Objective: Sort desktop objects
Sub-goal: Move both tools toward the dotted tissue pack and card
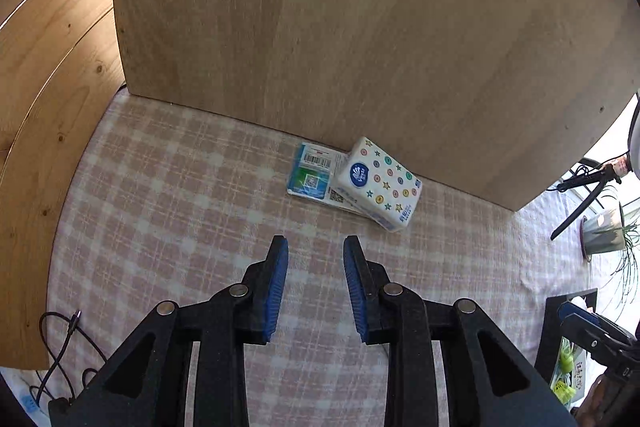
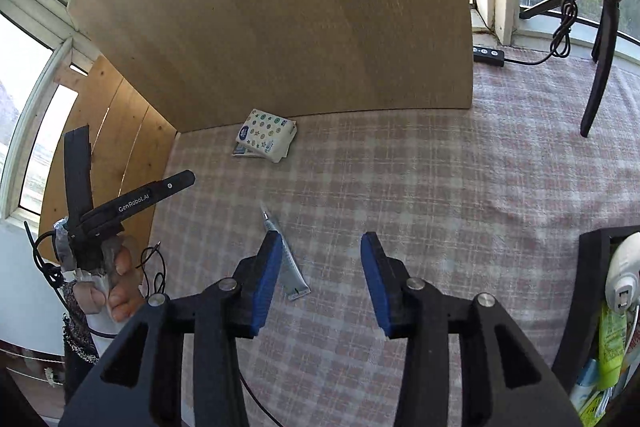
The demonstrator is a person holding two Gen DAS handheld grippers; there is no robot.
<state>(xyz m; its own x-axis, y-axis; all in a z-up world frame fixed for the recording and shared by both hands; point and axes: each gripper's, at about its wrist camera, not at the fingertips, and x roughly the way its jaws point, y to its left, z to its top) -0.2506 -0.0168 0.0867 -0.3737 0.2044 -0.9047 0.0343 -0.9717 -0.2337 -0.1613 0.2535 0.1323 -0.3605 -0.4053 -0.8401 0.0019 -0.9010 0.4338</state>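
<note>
Two tissue packs lie stacked against the wooden back board: a white one with coloured dots and stars (image 1: pixel 378 183) (image 2: pixel 266 135) resting on a blue and green one (image 1: pixel 312 173). My left gripper (image 1: pixel 316 247) hovers open just short of them, nothing between its blue pads. A silver tube (image 2: pixel 286 259) lies on the checked cloth beside the left finger of my right gripper (image 2: pixel 318 243), which stands open and holds nothing. A hand (image 2: pixel 120 283) grips the left tool's handle at the left edge of the right wrist view.
A black storage box (image 2: pixel 592 291) (image 1: pixel 554 323) with bottles and a white item stands at the right. A potted plant (image 1: pixel 604 233), a black lamp stand (image 2: pixel 600 67), a power strip (image 2: pixel 488 55) and loose cables (image 1: pixel 60 347) border the pink checked cloth (image 2: pixel 440 187).
</note>
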